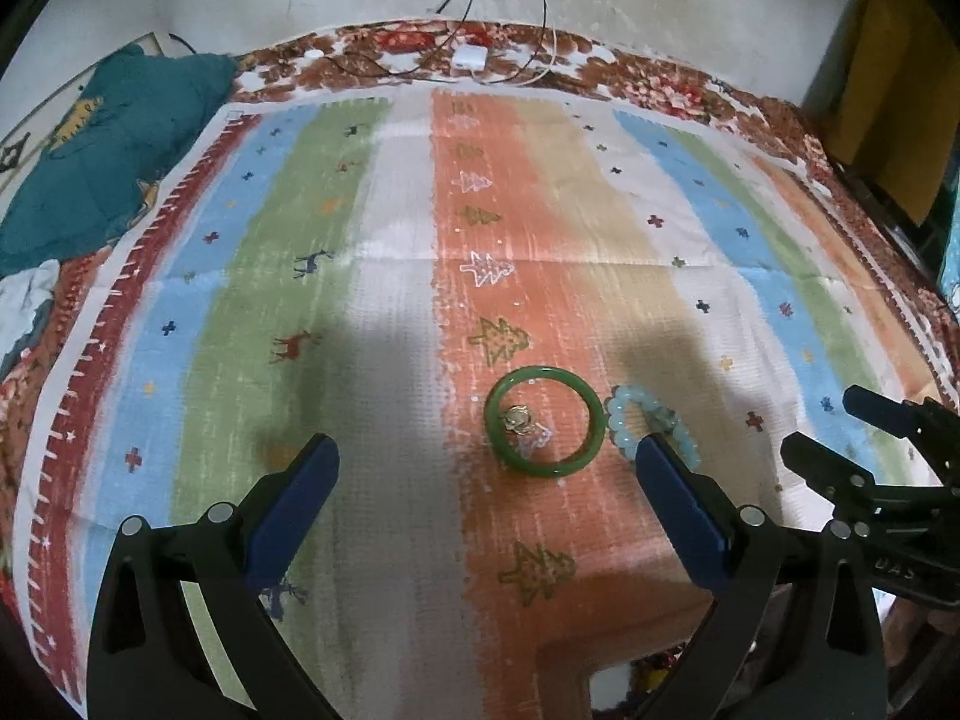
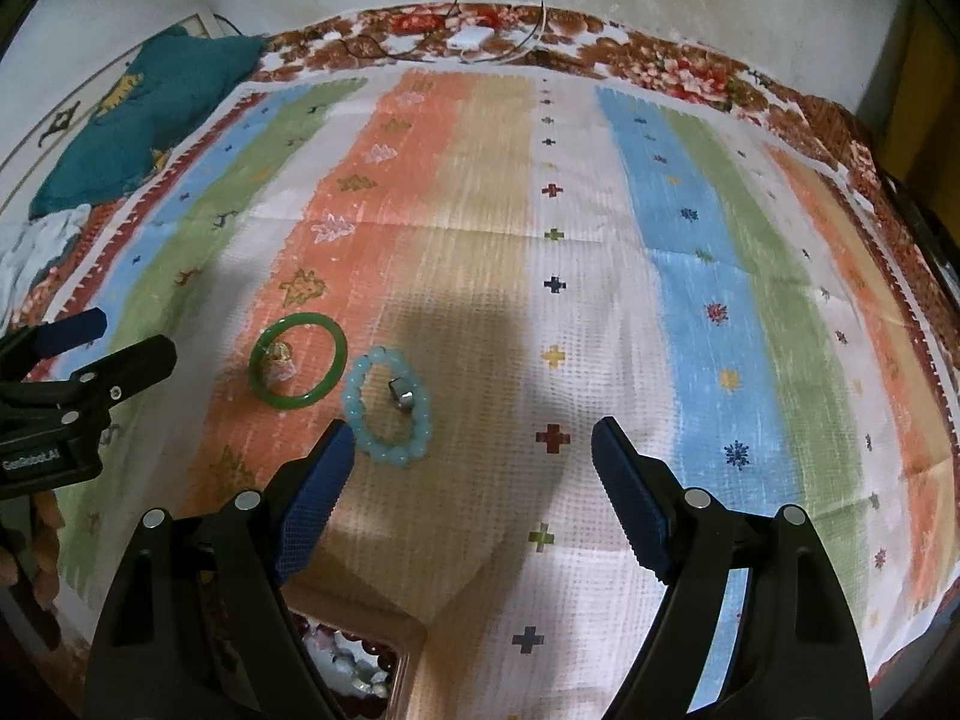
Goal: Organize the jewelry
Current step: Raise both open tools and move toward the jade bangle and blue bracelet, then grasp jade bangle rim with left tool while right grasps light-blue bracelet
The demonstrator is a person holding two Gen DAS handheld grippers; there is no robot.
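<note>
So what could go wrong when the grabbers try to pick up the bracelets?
The green bangle has a small gold piece lying inside it, so lifting the bangle might knock or drag that piece. The blue bead bracelet rings a small silver ring, which could get flicked away too. Both the left gripper and right gripper are open and close together, so they might bump.

Both wrist views overhead, sharing green bangle [image 1: 543, 419]
</note>
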